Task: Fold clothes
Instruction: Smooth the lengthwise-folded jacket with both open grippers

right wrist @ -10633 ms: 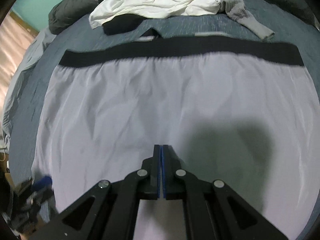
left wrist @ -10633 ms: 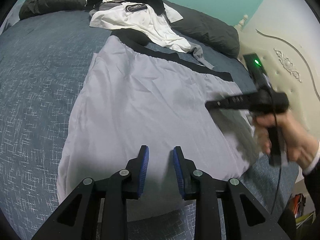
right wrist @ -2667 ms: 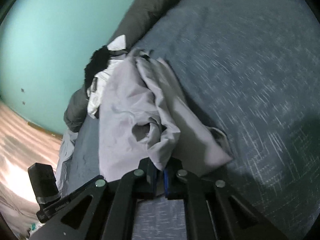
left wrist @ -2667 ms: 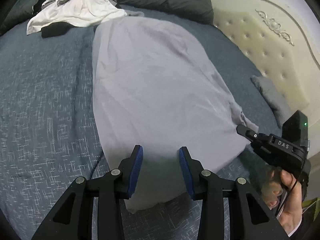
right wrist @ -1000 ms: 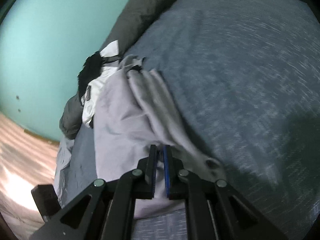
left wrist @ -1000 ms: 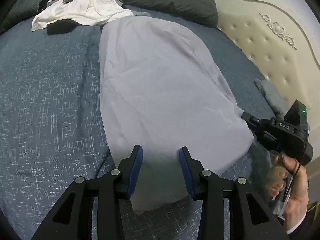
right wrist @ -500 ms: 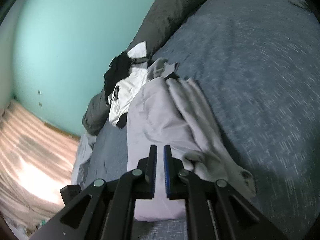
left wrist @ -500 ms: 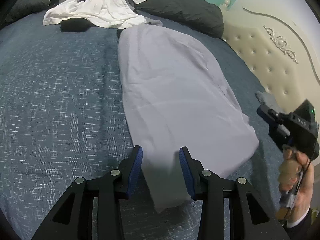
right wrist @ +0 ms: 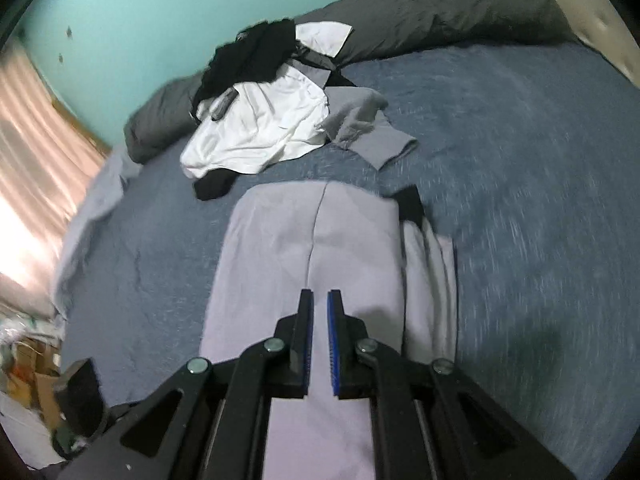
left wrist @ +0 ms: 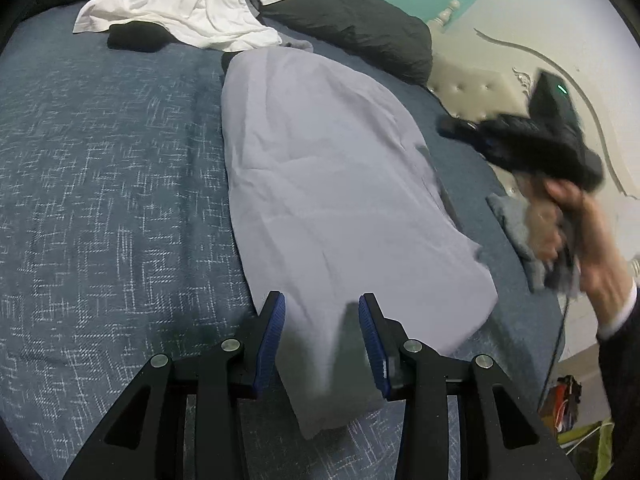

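The grey shorts lie folded lengthwise into a long narrow strip on the blue bed, their long axis running straight away from the left gripper toward the pillows, with the near end between and under its blue-padded fingers. The cloth is thin, smooth and faintly creased, rounded at the near corner. The left gripper hangs with its fingers set wide apart, nothing between them but the fabric lying below. The right gripper hovers over the strip with only a narrow gap between its fingers, gripping nothing; seen from the left one it is a blurred black shape to the right of the shorts, held by a hand in a dark sleeve. The right view alone shows a seam down the middle of the shorts, loose folds bunched along the edge to the right of its fingers, and a bit of black waistband at the far right corner. Beyond the far end sits a heap of white and black clothes and a grey piece. The bedcover is a woven, flecked fabric. The left view alone shows the cream tufted headboard far right.
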A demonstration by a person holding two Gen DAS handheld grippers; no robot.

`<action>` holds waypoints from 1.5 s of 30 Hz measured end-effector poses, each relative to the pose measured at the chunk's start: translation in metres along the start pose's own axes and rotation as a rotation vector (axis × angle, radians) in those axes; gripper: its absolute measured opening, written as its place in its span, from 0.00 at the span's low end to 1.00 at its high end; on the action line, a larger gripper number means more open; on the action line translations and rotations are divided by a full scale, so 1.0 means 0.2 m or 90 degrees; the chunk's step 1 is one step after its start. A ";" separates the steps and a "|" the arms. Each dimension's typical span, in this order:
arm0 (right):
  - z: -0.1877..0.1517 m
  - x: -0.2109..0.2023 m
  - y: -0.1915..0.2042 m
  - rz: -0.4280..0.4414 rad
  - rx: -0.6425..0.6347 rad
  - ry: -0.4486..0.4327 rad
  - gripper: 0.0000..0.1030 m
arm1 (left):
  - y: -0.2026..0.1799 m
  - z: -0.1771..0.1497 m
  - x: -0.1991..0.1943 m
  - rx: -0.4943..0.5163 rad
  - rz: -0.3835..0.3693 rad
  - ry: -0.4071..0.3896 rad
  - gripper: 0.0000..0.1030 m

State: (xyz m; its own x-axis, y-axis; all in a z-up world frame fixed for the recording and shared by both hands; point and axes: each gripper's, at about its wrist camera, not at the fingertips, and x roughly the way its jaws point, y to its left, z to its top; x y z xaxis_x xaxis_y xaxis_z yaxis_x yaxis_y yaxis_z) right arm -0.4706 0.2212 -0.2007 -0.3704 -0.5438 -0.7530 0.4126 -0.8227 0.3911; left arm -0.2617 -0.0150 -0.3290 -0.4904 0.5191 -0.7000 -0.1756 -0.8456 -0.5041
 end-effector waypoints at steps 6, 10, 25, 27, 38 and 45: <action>0.16 0.24 -0.06 -0.056 -0.017 0.052 0.06 | 0.01 0.01 0.00 0.019 -0.004 0.010 0.41; 0.18 0.39 -0.14 -0.099 -0.013 0.093 0.02 | 0.02 0.02 0.02 0.025 -0.010 0.016 0.41; 0.14 0.26 -0.13 -0.080 -0.028 0.060 0.00 | 0.01 0.01 0.00 0.028 0.000 0.026 0.41; 0.08 0.16 -0.08 -0.043 -0.044 0.053 0.00 | 0.01 0.01 -0.01 0.025 0.001 0.024 0.41; -0.28 0.16 0.01 -0.074 -0.085 0.132 0.00 | -0.06 0.03 -0.01 0.032 0.008 0.032 0.41; -0.36 0.06 -0.01 -0.046 -0.044 0.120 0.00 | -0.09 0.13 0.00 0.025 0.009 0.023 0.41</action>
State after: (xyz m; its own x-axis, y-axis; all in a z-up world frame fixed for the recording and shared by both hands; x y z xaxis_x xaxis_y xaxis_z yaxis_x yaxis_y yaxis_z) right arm -0.4167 0.2280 -0.2489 -0.2421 -0.4382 -0.8657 0.4489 -0.8415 0.3004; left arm -0.2801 -0.0034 -0.3062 -0.4625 0.5104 -0.7250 -0.2023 -0.8568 -0.4743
